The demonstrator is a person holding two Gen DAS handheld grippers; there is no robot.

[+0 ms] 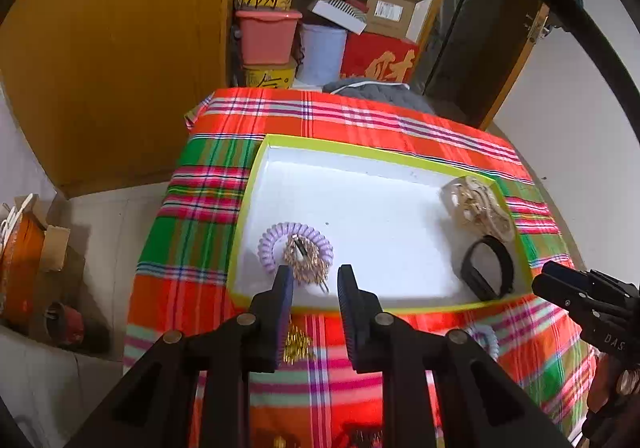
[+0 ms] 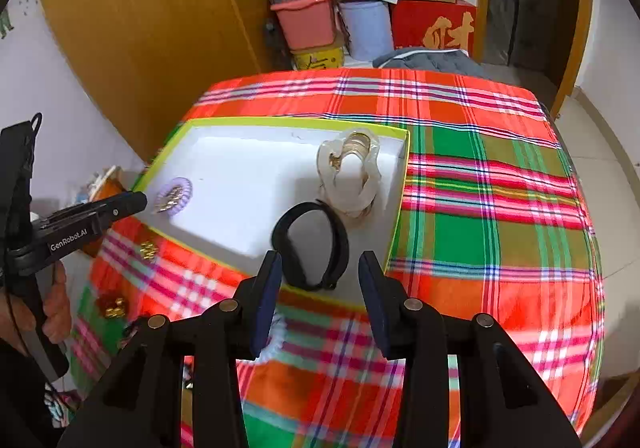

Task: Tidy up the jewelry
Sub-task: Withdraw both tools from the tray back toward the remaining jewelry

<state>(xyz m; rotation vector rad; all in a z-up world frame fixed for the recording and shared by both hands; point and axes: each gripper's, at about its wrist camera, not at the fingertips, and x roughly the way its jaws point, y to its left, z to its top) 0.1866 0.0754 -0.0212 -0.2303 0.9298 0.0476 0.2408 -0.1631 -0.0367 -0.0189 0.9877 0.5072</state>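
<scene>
A white box with a yellow-green rim point(image 1: 256, 168) point(image 2: 400, 184) lies on the plaid cloth. Inside it a purple spiral hair tie point(image 1: 272, 244) point(image 2: 182, 184) carries a gold ornament point(image 1: 306, 260). A black band point(image 1: 488, 268) point(image 2: 308, 244) and a clear bag of gold bangles point(image 1: 476, 208) point(image 2: 352, 168) sit at the box's right end. My left gripper point(image 1: 315, 280) is open just over the near rim, its left finger beside the gold ornament, nothing pinched. My right gripper point(image 2: 320, 268) is open, its fingers either side of the black band's near end without pressing it.
Loose gold pieces point(image 1: 296, 344) point(image 2: 148, 248) and another pale spiral tie point(image 1: 484, 340) point(image 2: 276, 328) lie on the cloth in front of the box. Buckets and cardboard boxes point(image 1: 280, 36) are stacked behind the table beside a wooden door point(image 1: 120, 48). A hand point(image 2: 56, 304) holds the left gripper.
</scene>
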